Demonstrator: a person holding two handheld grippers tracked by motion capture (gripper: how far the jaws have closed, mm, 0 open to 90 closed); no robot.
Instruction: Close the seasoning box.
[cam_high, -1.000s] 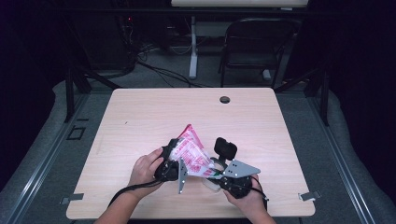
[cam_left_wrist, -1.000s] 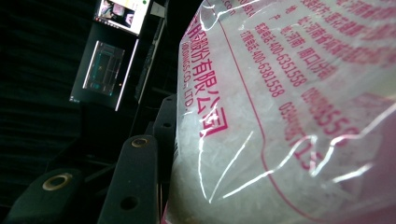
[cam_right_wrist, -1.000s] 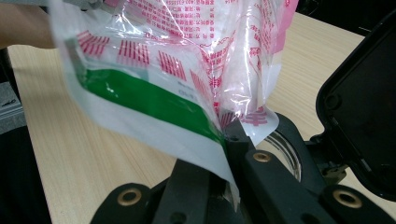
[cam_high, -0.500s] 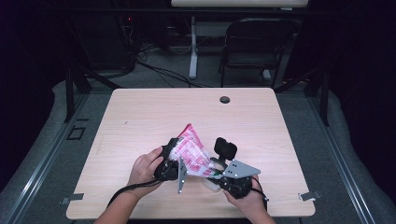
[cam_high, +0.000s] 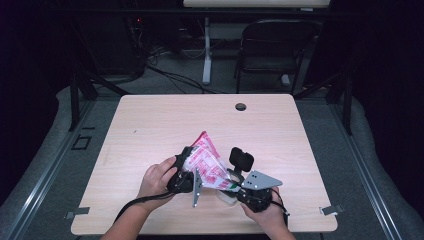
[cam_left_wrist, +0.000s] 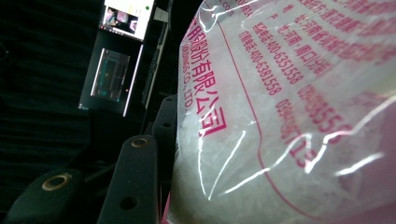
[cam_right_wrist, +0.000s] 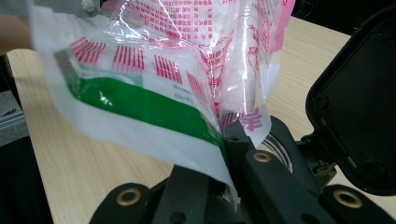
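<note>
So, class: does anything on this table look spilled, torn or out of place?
Nothing stands out. The printed plastic bag is held up between the left gripper and the right gripper, which pinches one edge; no spill shows on the table.

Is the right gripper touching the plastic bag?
Touching. The right gripper view shows the right gripper with its jaws pinched shut on the plastic bag edge.
</note>
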